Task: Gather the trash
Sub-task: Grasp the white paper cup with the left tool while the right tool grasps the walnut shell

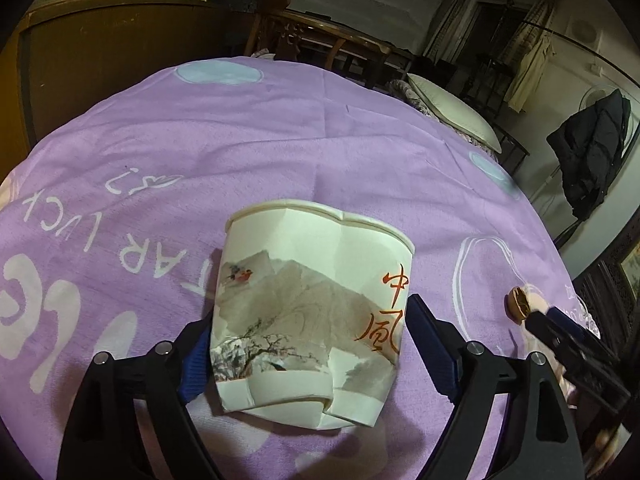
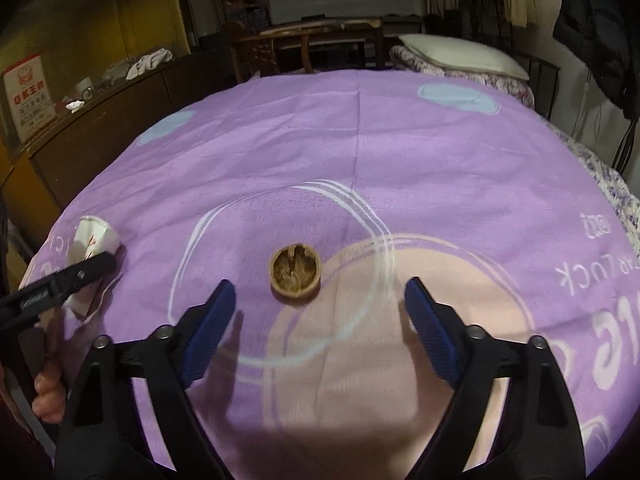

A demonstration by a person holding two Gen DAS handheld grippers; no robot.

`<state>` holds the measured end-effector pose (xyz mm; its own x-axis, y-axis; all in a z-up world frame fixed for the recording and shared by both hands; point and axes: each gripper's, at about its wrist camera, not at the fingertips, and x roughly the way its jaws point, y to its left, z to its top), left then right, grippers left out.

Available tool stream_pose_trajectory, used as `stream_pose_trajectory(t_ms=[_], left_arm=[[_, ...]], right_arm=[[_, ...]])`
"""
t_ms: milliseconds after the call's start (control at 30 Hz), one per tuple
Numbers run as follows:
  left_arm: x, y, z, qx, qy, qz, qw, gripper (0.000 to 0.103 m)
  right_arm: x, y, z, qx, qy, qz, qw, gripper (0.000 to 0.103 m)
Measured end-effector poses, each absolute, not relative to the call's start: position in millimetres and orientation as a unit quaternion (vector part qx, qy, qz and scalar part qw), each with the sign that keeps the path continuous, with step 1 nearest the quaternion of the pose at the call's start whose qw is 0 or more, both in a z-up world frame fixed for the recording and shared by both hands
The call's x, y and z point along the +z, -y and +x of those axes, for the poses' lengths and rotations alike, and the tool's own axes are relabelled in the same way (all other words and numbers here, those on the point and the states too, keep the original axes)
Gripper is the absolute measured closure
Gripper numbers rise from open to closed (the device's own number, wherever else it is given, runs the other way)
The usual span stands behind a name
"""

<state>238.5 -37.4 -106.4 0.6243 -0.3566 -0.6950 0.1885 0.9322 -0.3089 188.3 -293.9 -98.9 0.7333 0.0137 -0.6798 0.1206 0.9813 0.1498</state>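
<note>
Left hand-held gripper (image 1: pixel 308 344): my jaws sit on either side of the crumpled paper cup (image 1: pixel 316 316) in the lower middle of the left wrist view. The blue pads appear to touch its sides, so I judge it pinched, though lightly; the cup is wide and dented, and it looks to rest on the cloth rather than hang.

Paper cup: lying on the purple tablecloth (image 1: pixel 240 140), rim toward the top of the frame, printed side up. In the right wrist view it shows small at the far left edge.

Right hand-held gripper (image 2: pixel 316 300): spread wide with nothing between the pads.

Walnut shell (image 2: pixel 296 274): an empty half shell, hollow side up, just above the gap between my right jaws, in the middle of the right wrist view. It lies free on the cloth, touched by neither pad.

Desk: round, covered by the cloth; apart from the cup and the shell I see no other litter on it.

Bin or bag: none visible in either view.

Progress: early, as I judge it. Neither piece is off the desk.

Left to do: lift the cup, close on the shell, and carry both to wherever the trash goes.
</note>
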Motion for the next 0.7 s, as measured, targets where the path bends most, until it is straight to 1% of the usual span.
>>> stream_pose_trajectory(t_ms=[100, 167, 200, 233, 333, 467, 533, 700], left_arm=[[-106.6, 37.9, 238.4, -0.154, -0.406, -0.101, 0.895, 0.015], [-107.1, 37.4, 238.2, -0.155, -0.406, -0.100, 0.895, 0.014], [-107.1, 37.7, 238.0, -0.155, -0.406, -0.099, 0.895, 0.014], [-107.0, 37.7, 238.4, -0.155, -0.406, -0.099, 0.895, 0.013], [-107.5, 36.7, 238.3, -0.155, -0.405, -0.100, 0.896, 0.013], [-107.6, 34.9, 237.3, -0.157, -0.400, -0.106, 0.897, 0.015], [-106.7, 33.3, 235.3, -0.160, -0.395, -0.109, 0.898, 0.024], [-102.6, 32.8, 230.7, -0.174, -0.380, -0.114, 0.901, 0.025]], right_arm=[[-101.8, 292.8, 197.4, -0.027, -0.368, 0.091, 0.925, 0.024], [-103.6, 287.7, 201.7, -0.022, -0.376, 0.078, 0.923, 0.027], [-104.9, 284.9, 203.7, -0.020, -0.381, 0.072, 0.921, 0.031], [-106.7, 282.1, 206.0, -0.019, -0.388, 0.064, 0.919, 0.043], [-107.8, 277.0, 207.1, -0.026, -0.391, 0.050, 0.919, 0.072], [-106.2, 278.9, 199.7, -0.020, -0.380, 0.055, 0.923, 0.072], [-105.6, 278.7, 198.8, -0.015, -0.377, 0.055, 0.924, 0.072], [-106.2, 278.9, 199.3, -0.017, -0.381, 0.056, 0.923, 0.072]])
